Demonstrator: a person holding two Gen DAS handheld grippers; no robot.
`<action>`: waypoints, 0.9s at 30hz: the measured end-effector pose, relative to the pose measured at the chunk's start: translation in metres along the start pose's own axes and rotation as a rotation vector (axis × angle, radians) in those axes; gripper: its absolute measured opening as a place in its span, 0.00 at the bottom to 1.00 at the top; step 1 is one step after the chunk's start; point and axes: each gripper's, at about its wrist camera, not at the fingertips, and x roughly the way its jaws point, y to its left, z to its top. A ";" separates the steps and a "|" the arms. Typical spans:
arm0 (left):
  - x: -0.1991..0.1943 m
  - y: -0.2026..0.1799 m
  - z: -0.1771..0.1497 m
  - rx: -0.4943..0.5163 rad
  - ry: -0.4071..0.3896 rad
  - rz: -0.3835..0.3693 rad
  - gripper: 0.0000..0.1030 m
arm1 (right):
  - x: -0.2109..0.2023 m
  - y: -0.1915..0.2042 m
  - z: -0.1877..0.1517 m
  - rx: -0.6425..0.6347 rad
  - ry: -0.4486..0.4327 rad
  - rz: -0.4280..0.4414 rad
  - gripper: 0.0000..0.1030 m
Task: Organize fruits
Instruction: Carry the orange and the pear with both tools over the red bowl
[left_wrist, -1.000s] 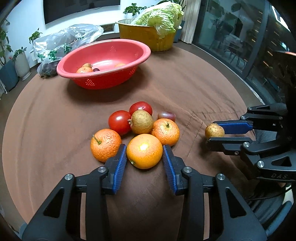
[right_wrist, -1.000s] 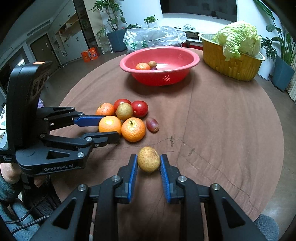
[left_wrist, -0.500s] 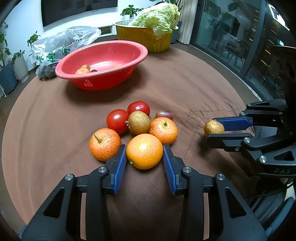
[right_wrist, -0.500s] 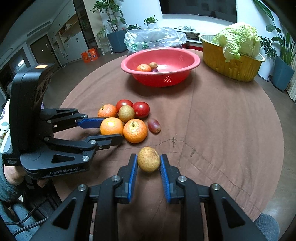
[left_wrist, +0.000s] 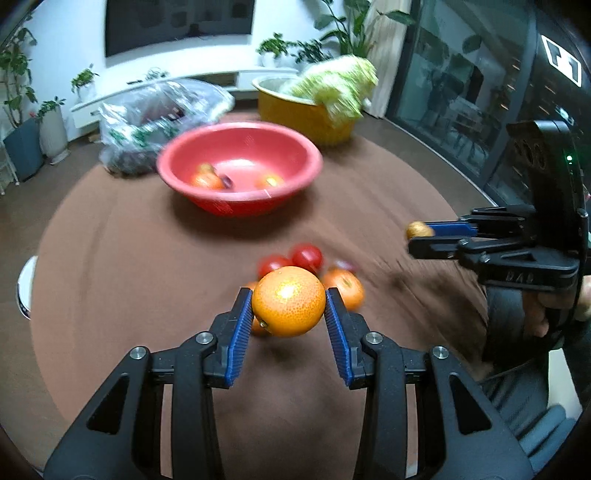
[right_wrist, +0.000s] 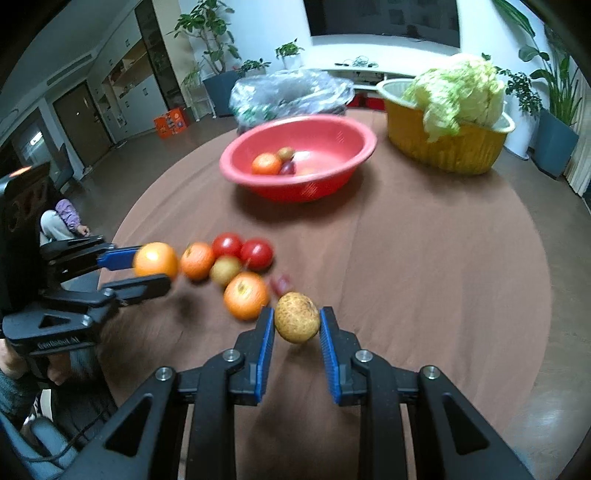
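My left gripper (left_wrist: 289, 306) is shut on an orange (left_wrist: 289, 301) and holds it above the brown table; it also shows in the right wrist view (right_wrist: 155, 258). My right gripper (right_wrist: 297, 325) is shut on a small brown speckled fruit (right_wrist: 297, 317), lifted off the table; it shows at the right of the left wrist view (left_wrist: 419, 230). On the table lie two oranges (right_wrist: 245, 295), two red tomatoes (right_wrist: 256, 253), a brown fruit (right_wrist: 224, 269) and a small purple fruit (right_wrist: 280, 283). A red bowl (right_wrist: 343, 129) farther back holds several fruits.
A yellow basket (right_wrist: 447, 151) with a cabbage (right_wrist: 458, 88) stands at the back right. A clear plastic bag (right_wrist: 291, 92) of produce lies behind the red bowl. The round table's edge (left_wrist: 40, 258) curves close on both sides.
Both grippers have lifted their fruit off the table. The view has risen and tilted, with motion blur; the orange and the brown fruit now hang above the cloth.
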 end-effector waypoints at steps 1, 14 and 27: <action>-0.001 0.006 0.007 -0.009 -0.009 0.006 0.36 | -0.002 -0.003 0.008 0.006 -0.010 0.003 0.26; 0.053 0.041 0.082 -0.016 -0.009 0.021 0.36 | 0.043 -0.009 0.123 0.009 -0.035 0.031 0.26; 0.101 0.045 0.101 -0.004 0.039 0.024 0.36 | 0.126 -0.022 0.166 0.035 0.092 0.033 0.26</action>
